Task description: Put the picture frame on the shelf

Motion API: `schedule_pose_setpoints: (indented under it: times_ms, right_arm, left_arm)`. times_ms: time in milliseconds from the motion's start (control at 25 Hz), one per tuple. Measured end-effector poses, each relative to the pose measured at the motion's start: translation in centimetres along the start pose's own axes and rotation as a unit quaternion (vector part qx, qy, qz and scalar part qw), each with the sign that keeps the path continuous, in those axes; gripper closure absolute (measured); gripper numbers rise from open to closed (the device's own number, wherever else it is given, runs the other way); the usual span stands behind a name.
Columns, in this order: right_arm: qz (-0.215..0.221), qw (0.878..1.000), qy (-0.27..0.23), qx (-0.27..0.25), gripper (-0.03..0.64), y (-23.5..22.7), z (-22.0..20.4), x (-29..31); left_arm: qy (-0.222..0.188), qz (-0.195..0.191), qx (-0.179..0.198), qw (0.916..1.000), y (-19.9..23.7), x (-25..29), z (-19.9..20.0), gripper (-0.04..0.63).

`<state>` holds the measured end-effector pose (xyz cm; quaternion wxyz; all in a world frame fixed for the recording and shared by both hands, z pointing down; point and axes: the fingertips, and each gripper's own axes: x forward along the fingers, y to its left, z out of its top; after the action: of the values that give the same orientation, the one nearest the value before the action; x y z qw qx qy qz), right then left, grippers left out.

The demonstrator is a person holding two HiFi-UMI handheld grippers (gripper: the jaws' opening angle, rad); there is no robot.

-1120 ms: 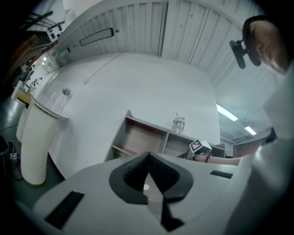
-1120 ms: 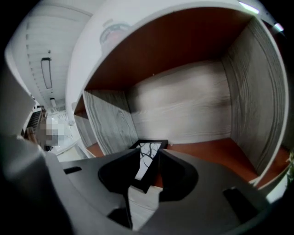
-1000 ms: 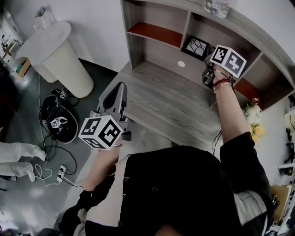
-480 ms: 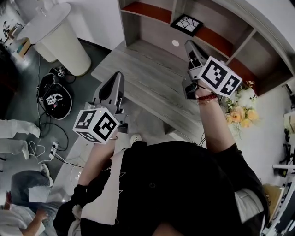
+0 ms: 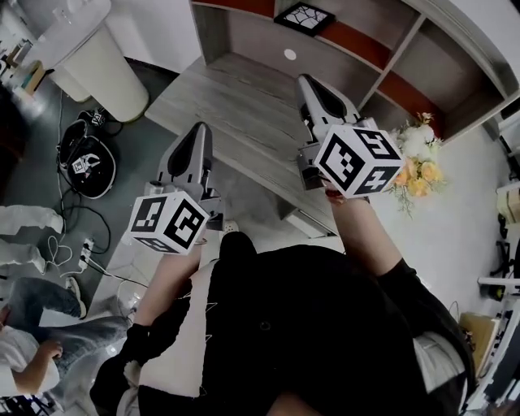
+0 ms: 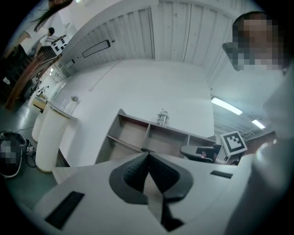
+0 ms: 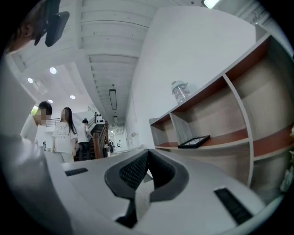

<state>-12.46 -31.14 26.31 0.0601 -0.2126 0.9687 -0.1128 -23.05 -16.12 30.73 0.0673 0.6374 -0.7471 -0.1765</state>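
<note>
The black picture frame [image 5: 302, 15] [image 7: 195, 141] lies flat on the reddish board of a middle compartment of the grey shelf [image 5: 390, 49] [image 6: 133, 137]. Nothing holds it. My right gripper [image 5: 307, 81] [image 7: 148, 157] hangs over the grey desk [image 5: 236, 106], well short of the frame, its jaws shut with nothing between them. My left gripper [image 5: 198, 130] [image 6: 148, 156] is lower left, near the desk's front edge, also shut and empty. The right gripper's marker cube [image 6: 233, 143] shows in the left gripper view.
A glass jar [image 7: 180, 91] [image 6: 162, 117] stands on top of the shelf. A bunch of flowers [image 5: 418, 166] is right of the desk. A white round pedestal [image 5: 89, 57], a black bag [image 5: 85, 166] and cables lie left. People stand behind [image 7: 64, 133].
My right gripper has drawn back from the shelf compartment toward me, leaving the frame lying there. The left gripper has barely moved. The view has tilted, so the shelf sits higher.
</note>
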Motion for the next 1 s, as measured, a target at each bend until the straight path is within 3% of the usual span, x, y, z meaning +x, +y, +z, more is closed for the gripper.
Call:
schedule_pose_setpoints:
  times_ms: [520,1000]
  right_arm:
    - [0.005,0.999,0.028,-0.038,0.612,0.6,-2.8,-4.7]
    - [0.01,0.999,0.032,-0.041,0.612,1.0,-3.0,-5.0]
  left_arm:
    - [0.006,-0.027,0.011,0.9996,-4.9,-0.5,-2.1,0.584]
    - [0.003,-0.028,0.017,0.9995,-5.7,-0.8,-1.8,0.584]
